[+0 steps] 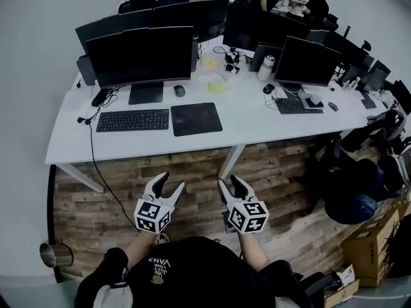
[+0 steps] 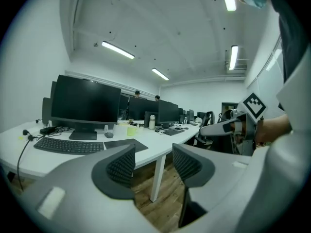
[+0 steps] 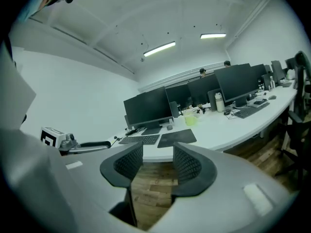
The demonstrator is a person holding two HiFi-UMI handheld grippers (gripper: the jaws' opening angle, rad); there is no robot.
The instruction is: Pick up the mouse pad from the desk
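We hold both tools low over the wooden floor (image 1: 276, 165), short of the white worktop (image 1: 257, 117). Our left hand-held gripper (image 1: 172, 181) has its jaws standing apart, with nothing between them. Our right hand-held gripper (image 1: 228, 180) is likewise spread open and empty, pointing towards the worktop's near edge. The dark mouse pad (image 1: 196, 119) lies flat on the worktop, just right of the black keyboard (image 1: 132, 120) and in front of the big monitor (image 1: 140, 56). A mouse (image 1: 179, 90) sits just behind it. Both tools are well apart from the mouse pad.
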